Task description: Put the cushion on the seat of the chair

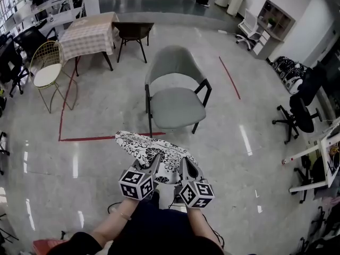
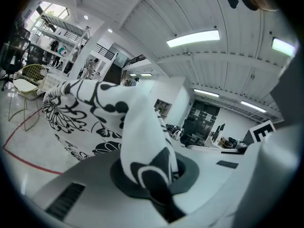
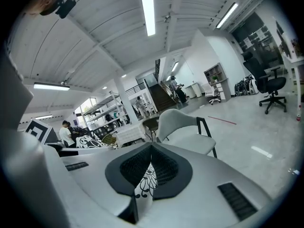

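Beyond the cushion (image 1: 151, 150) pinched by the left tongs (image 1: 153, 163) and the right tongs (image 1: 185, 166), bare floor (image 1: 228, 158) runs to the grey chair (image 1: 172, 62). Its seat (image 1: 178, 108) lies open above and in front. Black arm frames (image 1: 204, 92) flank it, and the curved back closes the far side.

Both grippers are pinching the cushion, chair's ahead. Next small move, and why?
Probably carry the cushion forward, kept level, toward the chair seat. The left gripper and right gripper are shut on its near edge, and it hangs short of the seat, which is bare.
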{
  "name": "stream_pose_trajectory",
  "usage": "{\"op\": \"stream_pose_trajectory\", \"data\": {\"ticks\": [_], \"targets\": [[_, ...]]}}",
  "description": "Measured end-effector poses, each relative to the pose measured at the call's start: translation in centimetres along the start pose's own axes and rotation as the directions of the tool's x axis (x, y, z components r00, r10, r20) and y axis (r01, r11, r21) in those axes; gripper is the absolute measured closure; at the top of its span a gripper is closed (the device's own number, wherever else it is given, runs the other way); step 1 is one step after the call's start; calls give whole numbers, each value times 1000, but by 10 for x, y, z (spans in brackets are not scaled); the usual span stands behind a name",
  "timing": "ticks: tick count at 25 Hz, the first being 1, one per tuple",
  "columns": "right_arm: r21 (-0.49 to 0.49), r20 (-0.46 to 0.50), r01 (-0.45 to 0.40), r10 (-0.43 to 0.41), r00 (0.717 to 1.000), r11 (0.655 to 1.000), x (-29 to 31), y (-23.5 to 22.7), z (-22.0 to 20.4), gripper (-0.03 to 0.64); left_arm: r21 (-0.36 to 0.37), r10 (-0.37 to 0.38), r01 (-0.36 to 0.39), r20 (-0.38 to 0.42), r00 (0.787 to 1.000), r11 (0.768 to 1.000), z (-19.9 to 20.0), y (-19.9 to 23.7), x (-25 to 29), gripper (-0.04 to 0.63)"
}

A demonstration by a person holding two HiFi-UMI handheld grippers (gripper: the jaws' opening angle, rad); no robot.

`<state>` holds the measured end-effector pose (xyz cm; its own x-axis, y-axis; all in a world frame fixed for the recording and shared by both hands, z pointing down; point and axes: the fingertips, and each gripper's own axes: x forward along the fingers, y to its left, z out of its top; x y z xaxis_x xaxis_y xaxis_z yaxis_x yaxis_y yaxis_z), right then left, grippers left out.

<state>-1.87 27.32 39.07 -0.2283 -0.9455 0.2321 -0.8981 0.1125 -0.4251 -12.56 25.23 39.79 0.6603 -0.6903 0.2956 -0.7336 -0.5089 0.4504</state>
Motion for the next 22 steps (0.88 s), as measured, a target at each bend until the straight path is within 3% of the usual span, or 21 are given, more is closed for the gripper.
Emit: {"op": "stream_pose_trajectory", "data": {"ticks": [13,22], "targets": [[38,12,80,-81,997,996,-5,-13,-5,626,-17,-20,19,-34,999,1000,-9,8,-3,565],[27,-15,53,-52,999,998,5,-8,-12,626,-28,-9,8,-45,999,1000,-15,14,-1,565]]}}
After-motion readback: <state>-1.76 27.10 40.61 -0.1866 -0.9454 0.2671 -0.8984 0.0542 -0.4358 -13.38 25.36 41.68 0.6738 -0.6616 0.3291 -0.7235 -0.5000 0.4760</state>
